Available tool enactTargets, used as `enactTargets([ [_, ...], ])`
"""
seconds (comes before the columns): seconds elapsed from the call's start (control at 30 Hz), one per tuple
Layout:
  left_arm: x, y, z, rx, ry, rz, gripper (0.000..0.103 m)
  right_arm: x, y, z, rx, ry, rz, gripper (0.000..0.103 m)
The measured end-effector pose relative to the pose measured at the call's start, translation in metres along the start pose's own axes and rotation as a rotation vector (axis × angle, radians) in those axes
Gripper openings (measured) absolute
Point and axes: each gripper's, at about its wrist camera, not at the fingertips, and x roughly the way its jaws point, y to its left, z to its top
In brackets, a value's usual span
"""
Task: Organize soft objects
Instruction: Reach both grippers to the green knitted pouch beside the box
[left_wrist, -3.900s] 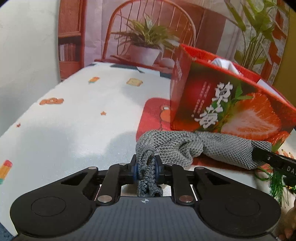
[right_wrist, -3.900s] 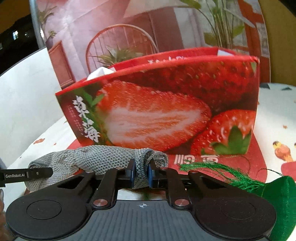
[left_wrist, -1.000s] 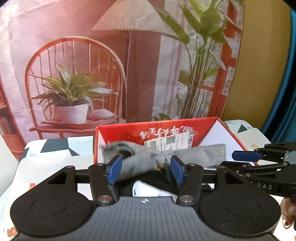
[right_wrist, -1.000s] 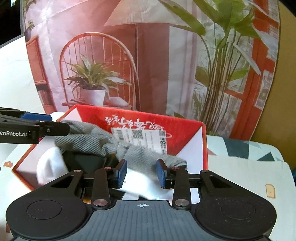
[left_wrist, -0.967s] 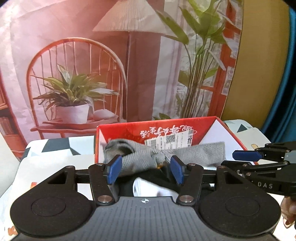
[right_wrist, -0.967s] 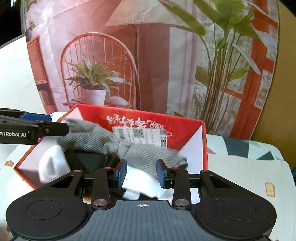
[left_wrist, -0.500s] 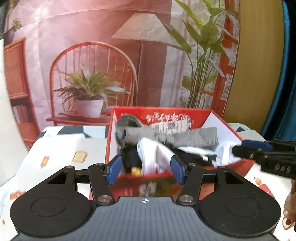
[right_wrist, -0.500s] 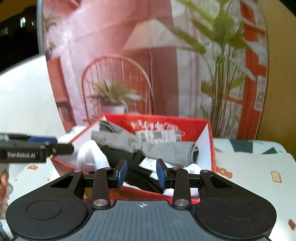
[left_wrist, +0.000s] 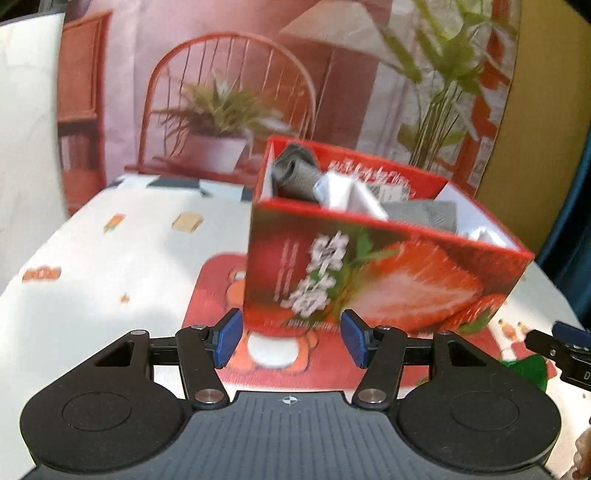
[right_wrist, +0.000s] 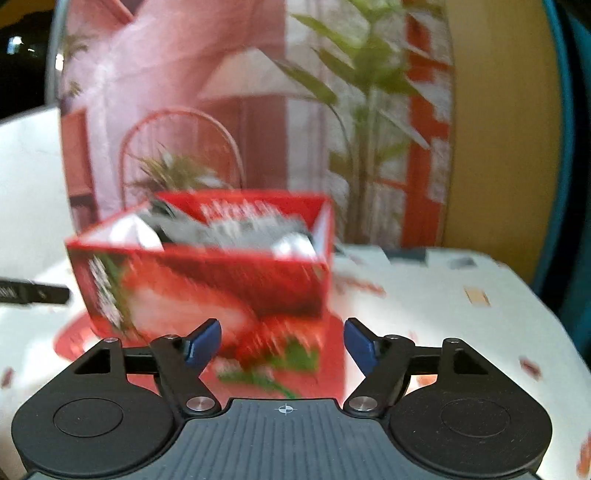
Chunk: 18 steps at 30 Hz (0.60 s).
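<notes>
While both grippers, left (left_wrist: 291, 339) and right (right_wrist: 282, 345), hang spread and empty, the grey knit cloth (left_wrist: 421, 216) lies in the strawberry box (left_wrist: 369, 273). Soft, light stuff (likely floppy): pinch a bunched fold.

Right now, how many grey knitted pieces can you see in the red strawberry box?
2 visible. One rolled grey knitted piece sits at the back left corner of the red strawberry box; another lies flatter toward the right. They may be one garment, and more could be hidden beneath.

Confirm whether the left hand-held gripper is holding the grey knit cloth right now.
No: the left hand-held gripper is open and empty, and the grey knit cloth lies inside the strawberry box.
</notes>
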Motion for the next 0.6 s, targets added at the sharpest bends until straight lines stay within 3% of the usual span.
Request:
enactTargets([
  [0.23, 0.002, -0.001, -0.017, 0.034, 0.03, 0.007, 0.061, 0.007, -0.023, -0.029, 0.132, 0.063, -0.07, 0.071],
  [0.53, 0.008, 0.004, -0.026, 0.034, 0.062, 0.03, 0.061, 0.017, -0.025, -0.049, 0.199, 0.164, -0.064, 0.072],
  [0.6, 0.009, 0.006, -0.026, 0.027, 0.068, 0.035, 0.066, 0.019, -0.025, -0.051, 0.209, 0.176, -0.055, 0.07],
])
